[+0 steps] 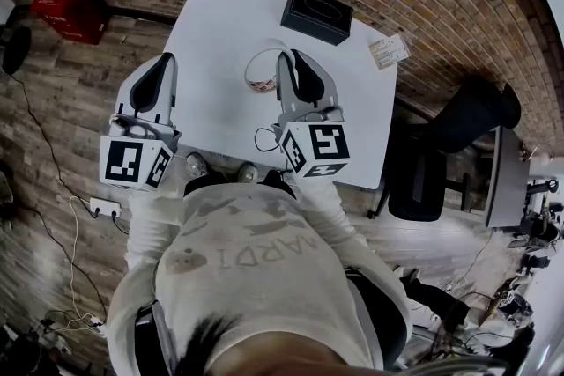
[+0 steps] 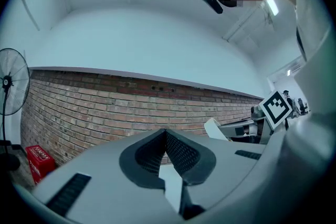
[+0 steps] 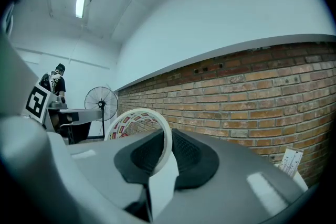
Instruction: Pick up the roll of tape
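Observation:
The roll of tape (image 1: 263, 70) is a thin white ring with red print inside. It hangs above the white table (image 1: 220, 22), pinched by its rim between the jaws of my right gripper (image 1: 284, 66). In the right gripper view the roll of tape (image 3: 137, 123) stands up and to the left out of the right gripper (image 3: 167, 150), its rim clamped between the black pads. My left gripper (image 1: 165, 66) hovers over the table's left edge. In its own view the left gripper (image 2: 165, 150) has its pads together with nothing between them.
A black box (image 1: 316, 13) sits at the table's far side, and a small card (image 1: 388, 51) lies at its right corner. A red crate (image 1: 70, 9) stands on the floor at far left. A black chair (image 1: 423, 176) is beside the table on the right. A standing fan (image 3: 100, 102) is by the brick wall.

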`<state>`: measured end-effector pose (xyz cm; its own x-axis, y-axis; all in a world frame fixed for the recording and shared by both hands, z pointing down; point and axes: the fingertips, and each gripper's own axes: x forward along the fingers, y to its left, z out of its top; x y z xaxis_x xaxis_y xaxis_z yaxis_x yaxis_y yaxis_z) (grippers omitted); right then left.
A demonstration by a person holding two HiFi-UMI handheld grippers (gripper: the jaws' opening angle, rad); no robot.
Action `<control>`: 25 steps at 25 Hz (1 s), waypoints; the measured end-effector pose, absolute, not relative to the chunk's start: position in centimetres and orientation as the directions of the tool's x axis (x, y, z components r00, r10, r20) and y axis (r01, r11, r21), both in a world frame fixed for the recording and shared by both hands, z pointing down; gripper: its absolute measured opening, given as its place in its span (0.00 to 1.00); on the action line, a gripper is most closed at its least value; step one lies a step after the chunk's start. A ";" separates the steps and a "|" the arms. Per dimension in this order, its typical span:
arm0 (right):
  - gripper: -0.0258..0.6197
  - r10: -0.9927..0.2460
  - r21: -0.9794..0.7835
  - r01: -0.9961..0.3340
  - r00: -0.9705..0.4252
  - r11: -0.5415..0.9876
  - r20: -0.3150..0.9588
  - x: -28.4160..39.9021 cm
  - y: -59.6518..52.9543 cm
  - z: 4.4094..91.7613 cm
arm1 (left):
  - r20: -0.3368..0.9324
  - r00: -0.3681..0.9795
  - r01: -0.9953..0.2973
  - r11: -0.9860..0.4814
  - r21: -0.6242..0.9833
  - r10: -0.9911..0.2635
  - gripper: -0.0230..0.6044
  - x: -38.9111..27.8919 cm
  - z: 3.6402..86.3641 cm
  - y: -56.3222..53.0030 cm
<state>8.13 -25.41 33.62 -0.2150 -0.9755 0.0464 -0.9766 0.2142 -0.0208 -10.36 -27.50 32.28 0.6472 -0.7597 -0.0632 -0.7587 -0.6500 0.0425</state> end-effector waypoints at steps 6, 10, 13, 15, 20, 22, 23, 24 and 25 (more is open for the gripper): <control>0.13 -0.978 0.000 -0.978 -0.209 0.209 0.008 8.9 -24.6 32.6 | -0.065 0.647 -0.759 -0.649 0.037 -0.760 0.05 -9.6 32.0 -27.0; 0.13 -0.978 0.008 -0.978 -0.206 0.206 -0.012 9.6 -24.0 32.1 | -0.069 0.644 -0.762 -0.647 0.031 -0.762 0.05 -9.0 31.7 -26.5; 0.13 -0.978 0.012 -0.979 -0.206 0.205 -0.029 9.9 -23.6 31.7 | -0.076 0.639 -0.766 -0.642 0.029 -0.765 0.05 -8.8 31.6 -26.0; 0.13 -0.978 0.015 -0.979 -0.205 0.205 -0.034 10.1 -23.4 31.6 | -0.082 0.636 -0.768 -0.640 0.030 -0.768 0.05 -8.7 31.4 -25.9; 0.13 -0.977 0.014 -0.978 -0.211 0.210 -0.039 10.3 -23.3 31.4 | -0.095 0.626 -0.775 -0.631 0.027 -0.774 0.05 -8.6 31.0 -25.5; 0.13 -0.977 0.013 -0.977 -0.211 0.211 -0.040 10.3 -23.3 31.4 | -0.099 0.621 -0.780 -0.625 0.025 -0.778 0.05 -8.8 30.9 -25.5; 0.13 -0.977 0.013 -0.978 -0.210 0.210 -0.041 10.3 -23.4 31.4 | -0.101 0.618 -0.782 -0.623 0.025 -0.780 0.05 -8.9 30.8 -25.4; 0.13 -0.977 0.013 -0.978 -0.210 0.210 -0.041 10.2 -23.4 31.3 | -0.102 0.614 -0.784 -0.620 0.027 -0.782 0.05 -9.1 30.8 -25.4; 0.13 -0.977 0.015 -0.978 -0.210 0.210 -0.042 10.2 -23.5 31.3 | -0.104 0.612 -0.786 -0.617 0.028 -0.784 0.05 -9.2 30.7 -25.5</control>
<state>10.18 -23.49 31.27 -0.2102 -0.9768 -0.0421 -0.9776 0.2098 0.0147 -9.18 -25.46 30.69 0.6117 -0.7842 -0.1038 -0.7864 -0.6171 0.0284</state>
